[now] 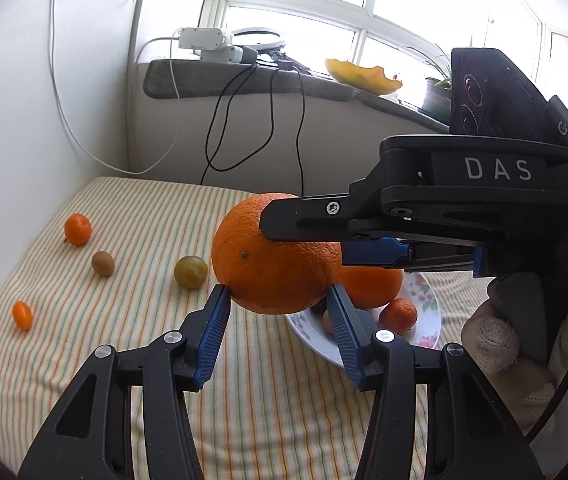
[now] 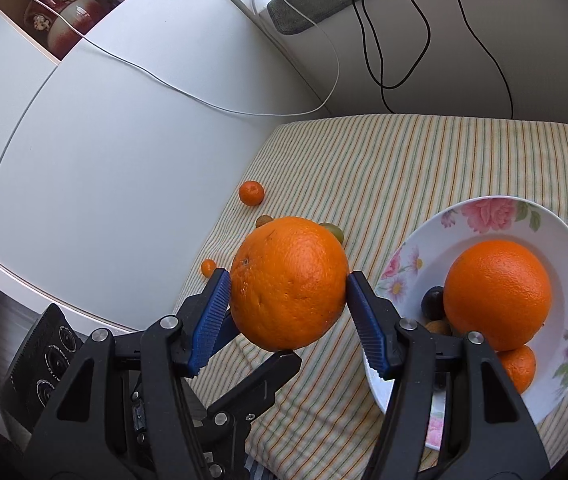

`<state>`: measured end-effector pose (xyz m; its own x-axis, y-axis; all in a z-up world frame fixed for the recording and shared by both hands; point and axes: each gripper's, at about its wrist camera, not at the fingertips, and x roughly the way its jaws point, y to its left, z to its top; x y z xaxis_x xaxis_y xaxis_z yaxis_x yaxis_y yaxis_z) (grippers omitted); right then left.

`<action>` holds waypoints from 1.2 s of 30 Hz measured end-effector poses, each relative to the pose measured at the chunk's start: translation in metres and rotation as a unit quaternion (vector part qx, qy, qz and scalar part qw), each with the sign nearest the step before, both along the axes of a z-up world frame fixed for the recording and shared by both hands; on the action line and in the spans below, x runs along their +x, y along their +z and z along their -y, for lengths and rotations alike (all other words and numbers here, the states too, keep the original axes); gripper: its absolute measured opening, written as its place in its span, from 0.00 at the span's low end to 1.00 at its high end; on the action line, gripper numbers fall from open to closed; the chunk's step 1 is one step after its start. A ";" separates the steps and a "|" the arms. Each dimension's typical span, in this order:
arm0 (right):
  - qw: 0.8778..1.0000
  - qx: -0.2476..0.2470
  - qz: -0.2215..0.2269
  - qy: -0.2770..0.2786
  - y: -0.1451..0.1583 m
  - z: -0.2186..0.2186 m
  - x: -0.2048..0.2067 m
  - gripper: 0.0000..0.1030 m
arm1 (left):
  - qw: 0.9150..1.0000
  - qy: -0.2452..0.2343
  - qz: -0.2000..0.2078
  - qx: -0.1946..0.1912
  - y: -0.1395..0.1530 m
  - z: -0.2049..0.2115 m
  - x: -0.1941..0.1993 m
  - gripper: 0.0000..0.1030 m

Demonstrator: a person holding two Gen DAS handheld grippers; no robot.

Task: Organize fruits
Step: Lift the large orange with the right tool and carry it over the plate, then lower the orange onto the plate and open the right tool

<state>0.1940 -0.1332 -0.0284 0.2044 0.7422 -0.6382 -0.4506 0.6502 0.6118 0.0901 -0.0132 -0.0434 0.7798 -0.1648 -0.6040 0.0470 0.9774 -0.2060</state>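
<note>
Orange (image 2: 288, 283), plum (image 2: 334, 231) half hidden behind

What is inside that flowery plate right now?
The plate holds a big orange, a small mandarin, a dark plum and a small tan fruit. The right gripper's finger covers part of the plate, so more could hide there.

Bright, even daylight from the window (image 1: 364, 12), blown out to near white behind its frames. Soft, weak shadows under the fruit on the striped cloth (image 1: 131, 240); mild sheen on the large orange (image 2: 288, 284) and the white cupboard (image 2: 115, 160). Strong fisheye bending with dark corners in both views; sharp at centre, slightly soft toward the rim.
</note>
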 end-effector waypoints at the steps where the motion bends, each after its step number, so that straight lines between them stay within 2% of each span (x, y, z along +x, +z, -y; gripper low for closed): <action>1: 1.000 0.001 0.000 -0.004 0.002 0.006 0.000 0.61 | 1.000 -0.005 0.001 0.001 0.001 0.004 0.001 0.48; 10: 1.000 -0.016 0.001 -0.023 0.000 0.041 -0.004 0.61 | 0.999 -0.035 -0.009 -0.010 -0.005 0.029 0.006 0.48; 16: 0.999 -0.026 -0.003 -0.032 -0.013 0.040 -0.002 0.61 | 0.999 -0.044 -0.023 -0.017 -0.011 0.032 0.010 0.48; 36: 0.996 -0.074 -0.006 -0.051 -0.020 0.031 -0.002 0.61 | 0.995 -0.064 -0.063 -0.039 -0.026 0.029 0.021 0.48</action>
